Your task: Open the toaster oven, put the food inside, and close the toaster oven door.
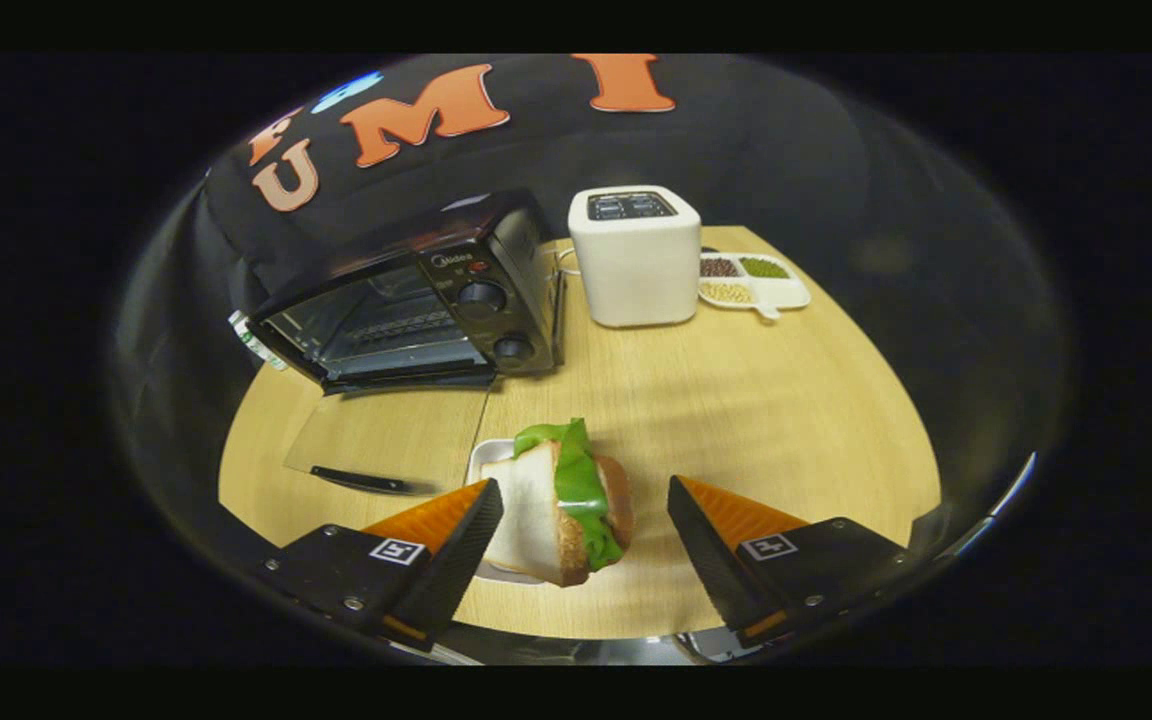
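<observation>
Wooden table [736,420]: toaster oven [406,300] beyond stands open, gripper [584,530] spread around the sandwich [561,505] — squeezing comes next, I'd say.

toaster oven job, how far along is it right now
Done: the toaster oven looks open, its glass door folded down flat on the table. In hand: the gripper is open with the sandwich between its fingers; the sandwich touches the left one, with a gap to the right one, so no grasp yet. The sandwich sits on a white tray. Left: grasp the sandwich, put it inside, close the door.
</observation>
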{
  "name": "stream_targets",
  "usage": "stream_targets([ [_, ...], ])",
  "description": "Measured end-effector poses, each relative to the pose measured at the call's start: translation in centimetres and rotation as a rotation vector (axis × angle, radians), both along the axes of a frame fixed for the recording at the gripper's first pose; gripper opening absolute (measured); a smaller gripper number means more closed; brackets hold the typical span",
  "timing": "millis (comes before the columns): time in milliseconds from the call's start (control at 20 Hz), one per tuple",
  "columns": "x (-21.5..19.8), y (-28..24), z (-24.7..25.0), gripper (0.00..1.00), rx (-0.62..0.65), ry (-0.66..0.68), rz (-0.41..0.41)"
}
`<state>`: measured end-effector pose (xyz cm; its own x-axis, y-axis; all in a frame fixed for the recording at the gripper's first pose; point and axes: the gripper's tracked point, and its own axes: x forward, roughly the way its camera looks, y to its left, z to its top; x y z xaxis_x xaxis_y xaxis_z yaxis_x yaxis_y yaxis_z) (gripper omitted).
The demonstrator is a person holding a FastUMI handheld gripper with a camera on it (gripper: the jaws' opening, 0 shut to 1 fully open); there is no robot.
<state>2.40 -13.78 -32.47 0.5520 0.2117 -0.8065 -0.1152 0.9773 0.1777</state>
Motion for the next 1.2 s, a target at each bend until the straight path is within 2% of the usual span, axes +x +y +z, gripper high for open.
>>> stream_targets([
  [50, 0.0, -0.1, -0.5, 0.98, 0.031, 0.025, -0.004],
  [300, 0.0, 1.1, -2.1, 0.72, 0.204, 0.142, -0.023],
  [400, 0.3, 1.1, -1.9, 0.58, 0.227, 0.149, -0.023],
  [450, 0.7, 1.3, -1.3, 0.56, 0.249, 0.144, -0.024],
  [550, 0.7, 1.3, -0.9, 0.38, 0.262, 0.134, -0.034],
  [650, 0.6, 1.0, -0.5, 0.30, 0.242, 0.128, -0.022],
  [850, 1.0, 0.6, 2.0, 0.28, 0.227, 0.074, -0.028],
  [1050, 2.2, -0.1, 5.7, 0.28, 0.249, -0.020, -0.086],
  [1200, 3.2, 0.1, 8.4, 0.27, 0.310, -0.090, -0.169],
])
